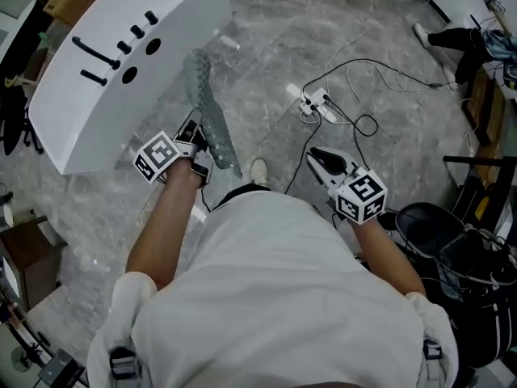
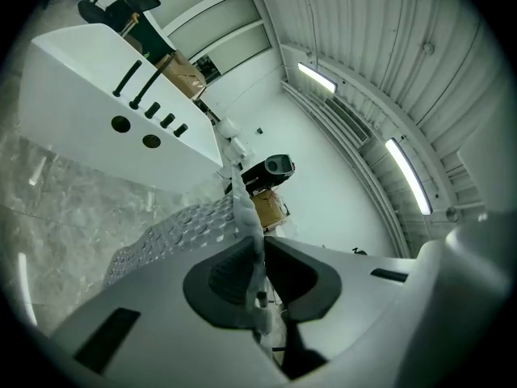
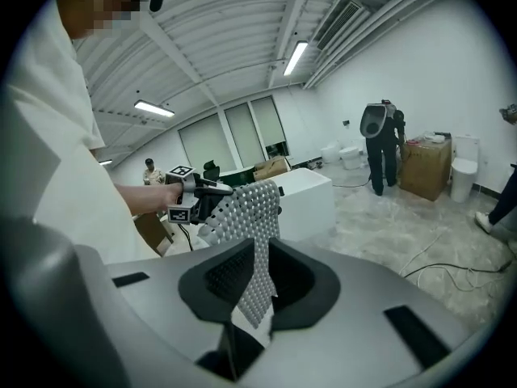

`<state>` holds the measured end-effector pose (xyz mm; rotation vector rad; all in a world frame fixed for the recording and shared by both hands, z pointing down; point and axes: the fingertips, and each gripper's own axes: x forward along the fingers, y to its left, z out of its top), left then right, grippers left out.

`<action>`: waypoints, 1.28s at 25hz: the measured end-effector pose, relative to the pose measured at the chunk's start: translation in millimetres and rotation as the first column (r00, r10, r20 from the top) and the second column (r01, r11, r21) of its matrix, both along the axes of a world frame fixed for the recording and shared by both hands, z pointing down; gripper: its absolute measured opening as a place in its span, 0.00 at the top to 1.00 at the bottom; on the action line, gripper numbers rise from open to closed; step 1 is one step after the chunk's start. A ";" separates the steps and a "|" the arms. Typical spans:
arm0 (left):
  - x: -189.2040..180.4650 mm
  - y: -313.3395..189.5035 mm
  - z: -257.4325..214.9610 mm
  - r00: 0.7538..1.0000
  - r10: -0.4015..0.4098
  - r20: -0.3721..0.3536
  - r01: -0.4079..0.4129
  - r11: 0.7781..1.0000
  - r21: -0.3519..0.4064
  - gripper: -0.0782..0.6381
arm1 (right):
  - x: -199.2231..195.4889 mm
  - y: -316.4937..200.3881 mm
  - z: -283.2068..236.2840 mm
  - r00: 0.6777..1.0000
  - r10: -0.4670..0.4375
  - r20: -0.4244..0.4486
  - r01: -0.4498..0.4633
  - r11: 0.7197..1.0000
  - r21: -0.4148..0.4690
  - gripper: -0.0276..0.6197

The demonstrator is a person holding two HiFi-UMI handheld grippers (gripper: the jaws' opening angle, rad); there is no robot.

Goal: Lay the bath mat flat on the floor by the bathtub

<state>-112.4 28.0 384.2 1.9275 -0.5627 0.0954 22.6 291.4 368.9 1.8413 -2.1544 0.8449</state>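
Underfoot, a grey marbled stone floor (image 1: 266, 47) fills most of the head view. On it stands a long white bathtub (image 1: 161, 31), smooth and glossy, with a curved side and a row of black fittings along its rim.

Just beside the tub's side, a grey rubbery bath mat (image 1: 212, 115) covered in small raised bumps is held up in the air, not laid down. From above it reads as a narrow twisted strip. The right gripper view alone shows it hanging as a draped sheet that tapers to a ragged lower end.

The left gripper (image 1: 198, 142) has its jaws closed on the mat. Its own view shows a thin pale edge of the mat pinched between the dark ribbed pads, with the bumpy sheet spreading beyond.

The right gripper (image 1: 321, 158) is well apart from the mat in the head view. Its jaws stand parted and grip nothing (its own view shows the far-off mat through the gap).

A white power strip (image 1: 317, 103) with looping black cables (image 1: 363, 124) lies on the floor. Only the right gripper view shows a dark-clothed person (image 3: 381, 148) standing next to a brown cardboard box (image 3: 426, 164).
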 end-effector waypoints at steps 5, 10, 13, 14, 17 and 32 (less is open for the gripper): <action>68.9 -48.7 -6.7 1.000 0.012 0.000 -0.012 0.999 0.035 0.82 | 52.8 -56.8 -9.0 1.000 0.008 -0.002 -0.008 1.000 0.012 0.83; 128.7 -107.3 3.7 0.999 -0.042 -0.020 0.043 0.997 0.057 0.82 | 87.8 -106.9 19.7 0.996 -0.076 0.039 0.077 0.996 -0.037 0.83; 169.1 -151.3 13.8 0.996 -0.092 -0.016 0.092 0.994 0.057 0.82 | 122.8 -154.5 34.1 0.988 -0.139 0.060 0.142 0.989 -0.041 0.84; 181.7 -165.3 16.5 0.994 -0.109 -0.010 0.109 0.993 0.052 0.82 | 134.7 -172.0 36.4 0.985 -0.159 0.069 0.162 0.986 -0.038 0.84; 217.1 -202.3 24.8 0.986 -0.167 0.015 0.166 0.986 0.027 0.82 | 171.6 -221.5 33.7 0.972 -0.212 0.096 0.215 0.976 -0.023 0.84; 455.0 -388.7 96.2 0.934 -0.355 -0.043 0.352 0.934 -0.063 0.82 | 326.7 -326.4 97.2 0.912 -0.318 0.258 0.362 0.920 -0.147 0.86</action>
